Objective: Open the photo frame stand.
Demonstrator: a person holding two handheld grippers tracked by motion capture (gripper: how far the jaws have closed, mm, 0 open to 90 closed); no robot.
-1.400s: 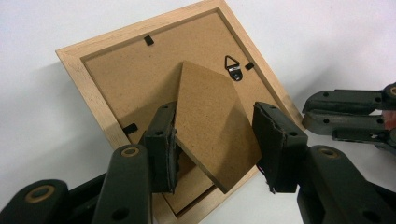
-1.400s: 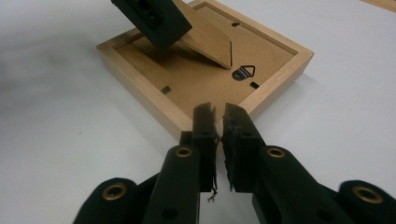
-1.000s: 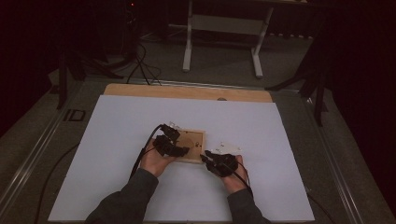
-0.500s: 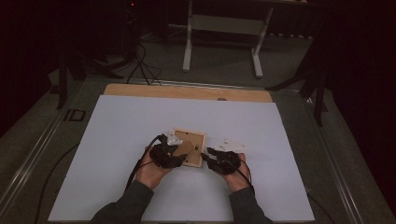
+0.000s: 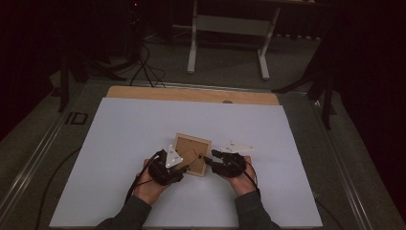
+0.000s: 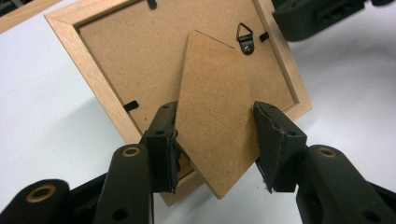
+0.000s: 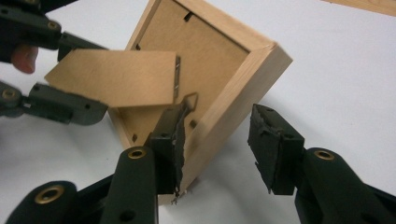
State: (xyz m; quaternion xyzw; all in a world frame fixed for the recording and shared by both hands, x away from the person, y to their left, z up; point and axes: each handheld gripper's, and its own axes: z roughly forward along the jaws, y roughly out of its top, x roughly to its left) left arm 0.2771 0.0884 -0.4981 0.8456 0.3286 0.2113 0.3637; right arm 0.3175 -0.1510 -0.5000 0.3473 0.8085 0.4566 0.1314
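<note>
1. Picture frame (image 5: 192, 154): small, pale wood, lying face-down on the white sheet covering the table (image 5: 119, 129), between the two hands; fibreboard back panel (image 6: 140, 60) facing up, presumably so the stand can be worked

2. Easel stand (image 6: 212, 116): fibreboard leaf hinged to the back panel, swinging up off it; the left gripper view is showing its pointed free end between that gripper's fingers, while the right gripper view is showing it from the side, lifted clear of the panel, with the metal hinge (image 7: 177, 77) at its inner edge

3. Left gripper (image 6: 215, 142): fingers (image 6: 161, 140) standing apart on either side of the stand's edges; whether the pads are pressing on it is not something the frames are settling, so clamped or loose I cannot tell; likely positioned to fold the stand out

4. Right gripper (image 7: 217, 147): fingers have just been opening and are now apart, straddling the frame's near corner (image 7: 243, 88) with a clear gap on the outer side; one finger (image 7: 170, 140) is lying against the inner rim, probably having steadied the frame

5. Hanging hook (image 6: 244, 37): triangular metal loop, reading clearly in the left gripper view, edge-on in the right gripper view

6. High view: showing both hands' layout and a white three-cornered piece (image 5: 238, 146) lying on the sheet just beyond the right hand (image 5: 239, 177)
</note>
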